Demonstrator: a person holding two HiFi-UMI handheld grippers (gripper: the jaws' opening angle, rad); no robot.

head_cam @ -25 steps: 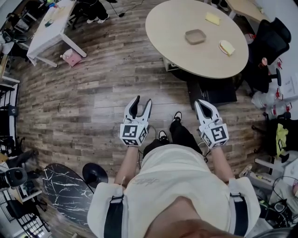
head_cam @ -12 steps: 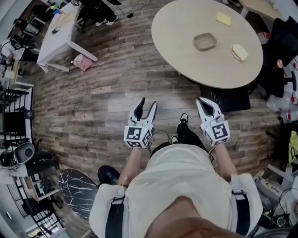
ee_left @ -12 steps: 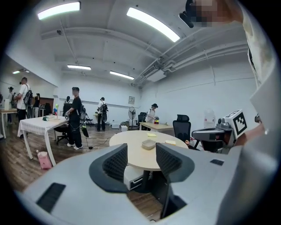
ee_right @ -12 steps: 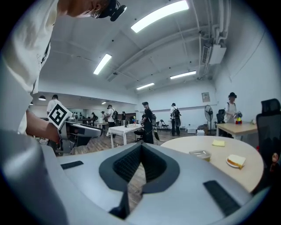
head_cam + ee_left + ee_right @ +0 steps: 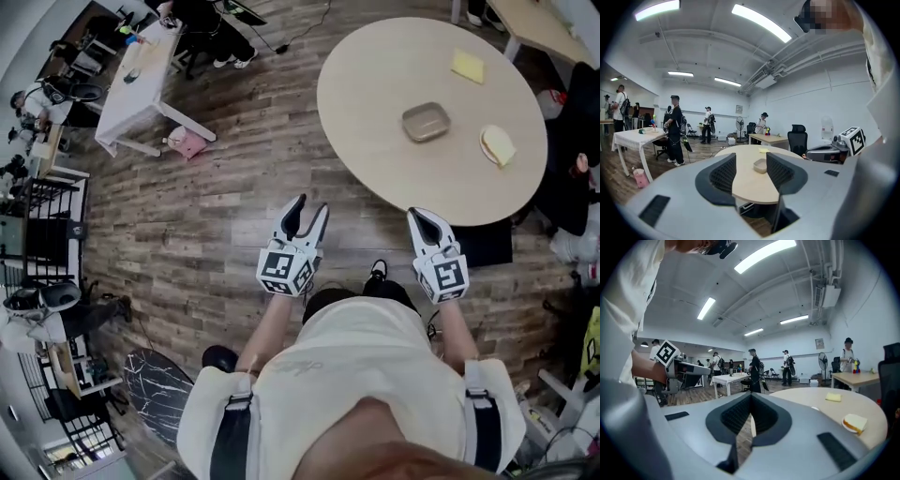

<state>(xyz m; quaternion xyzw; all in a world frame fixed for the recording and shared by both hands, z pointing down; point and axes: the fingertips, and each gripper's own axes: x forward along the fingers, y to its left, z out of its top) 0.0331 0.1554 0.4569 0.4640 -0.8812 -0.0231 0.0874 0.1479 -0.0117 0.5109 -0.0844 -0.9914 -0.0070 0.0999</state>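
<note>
Pale wood makes up the round surface (image 5: 375, 84) that carries everything likely to be handled. A grey dish (image 5: 426, 122) sits near its middle, a yellow square (image 5: 468, 66) lies toward the far edge, and a pale slice (image 5: 498, 145) lies toward the right edge.

None of the three is touched, so the work looks to be at its very start, with only the approach under way. The left gripper (image 5: 309, 208) is held over the plank floor (image 5: 216, 216), short of the near edge. Its jaws are spread and bare, and its own view lines the dish up in the gap between them, well beyond their tips. The right gripper (image 5: 419, 217) has its jaws pressed together on nothing. In the head view its tip meets the near edge of the surface, but whether it is actually above the wood I cannot tell. Closing in, choosing a thing and taking hold of it all seem left to do.

Several details are hard to make out:
- The dish looks bare from above, but its inside is too small to be sure.
- The yellow square could be a sponge or a pad of notes.
- The slice resembles bread, perhaps on a plate.
- A black chair (image 5: 577, 103) cuts across the right edge of the surface.
- The person's own torso (image 5: 356, 375) hides the floor underneath.
- The right gripper view loses the dish almost wholly behind the gripper's own body.
</note>
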